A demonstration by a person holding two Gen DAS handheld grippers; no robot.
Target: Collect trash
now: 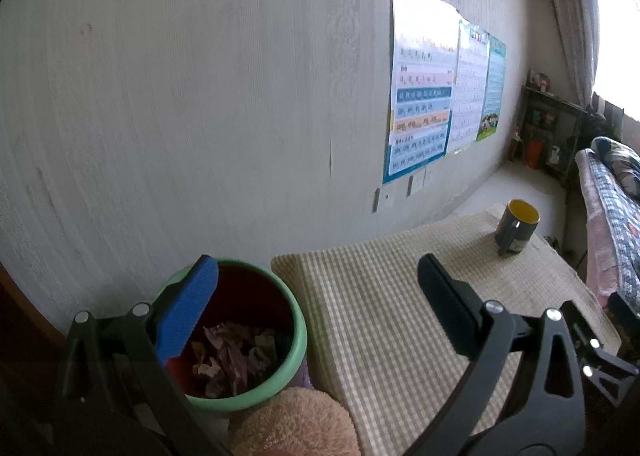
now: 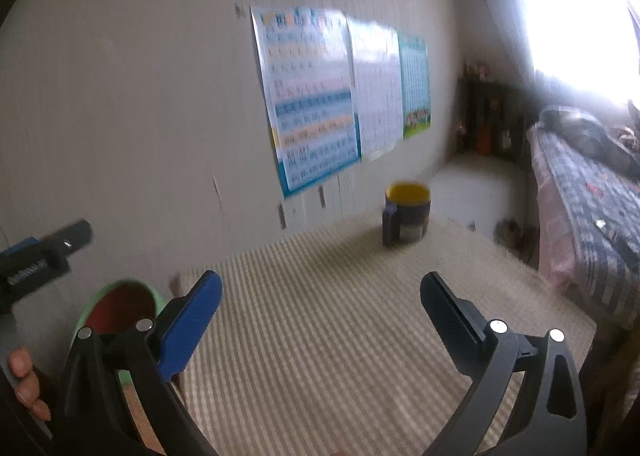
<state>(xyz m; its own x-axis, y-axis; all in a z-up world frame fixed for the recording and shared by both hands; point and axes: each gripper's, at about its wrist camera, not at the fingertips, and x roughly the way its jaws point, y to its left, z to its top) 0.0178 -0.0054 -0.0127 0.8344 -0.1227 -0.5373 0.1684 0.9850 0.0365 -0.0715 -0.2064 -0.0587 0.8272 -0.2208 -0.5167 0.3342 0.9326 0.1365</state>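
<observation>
Landmark: the green-rimmed bin [image 1: 298, 330], red inside, standing against the wall at the near left corner of the desk [image 1: 400, 320].

Left gripper [image 1: 318, 284]: fingers spread wide, nothing between them. The blue-padded finger [image 1: 186, 312] overlaps the bin's left rim in the left wrist view; the black finger [image 1: 444, 296] sits right of the bin, over the desk.

Right gripper [image 2: 320, 294]: fingers spread wide, empty. Its blue finger [image 2: 190, 330] is just right of the bin's rim; the other reaches further right above the checked beige cloth [image 2: 340, 316] that covers the desk.

Trash [image 1: 232, 356]: crumpled scraps, pinkish and yellowish, lie at the bottom of the bin. No writing legible on them.

Dark mug [image 1: 516, 226] with yellow interior stands on the cloth at the desk's far end, well apart from the bin. A pale label on its side is too blurred to read.

Three wall charts [image 1: 420, 96] hang above and to the right of the bin, rows of characters in coloured bands; text too small to read. Bed [image 2: 592, 192] with a checked quilt lies beyond the desk, on the side away from the bin.

A tan fluffy item [image 1: 296, 424] touches the bin's near rim. Bare fingertips of a hand [image 2: 24, 380] show left of the bin in the right wrist view.
</observation>
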